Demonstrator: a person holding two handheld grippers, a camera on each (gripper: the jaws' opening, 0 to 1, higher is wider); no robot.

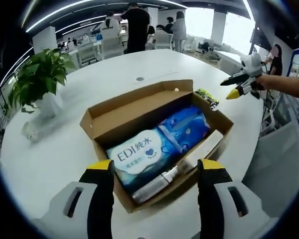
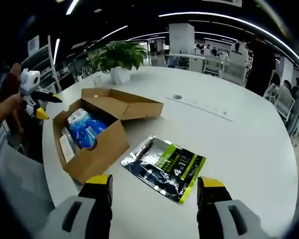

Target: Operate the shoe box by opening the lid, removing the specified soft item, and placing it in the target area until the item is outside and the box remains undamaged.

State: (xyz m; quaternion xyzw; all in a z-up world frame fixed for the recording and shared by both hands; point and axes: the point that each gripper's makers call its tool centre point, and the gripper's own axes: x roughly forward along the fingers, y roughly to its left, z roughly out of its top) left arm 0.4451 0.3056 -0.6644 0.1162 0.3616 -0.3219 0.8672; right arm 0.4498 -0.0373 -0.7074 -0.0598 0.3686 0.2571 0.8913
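Observation:
An open cardboard shoe box [image 1: 123, 115] lies on the white round table [image 1: 79, 149], its lid folded back. Inside lies a soft blue-and-white wipes pack [image 1: 154, 144] with a silver tube [image 1: 157, 181] and a flat white item [image 1: 210, 144] along the near side. My left gripper [image 1: 156, 169] is open, just short of the box's near corner. In the right gripper view the box [image 2: 97, 152] sits at the left with the wipes pack [image 2: 87, 127] showing. My right gripper [image 2: 154, 184] is open over a black-and-green pouch [image 2: 164, 167] on the table.
The right gripper [image 1: 241, 82], held by a hand, hovers beyond the box's right end, near the pouch [image 1: 207, 97]. A potted plant [image 1: 37, 74] stands at the table's left. A round cable port [image 2: 177, 97] is set in the tabletop. People and chairs fill the background.

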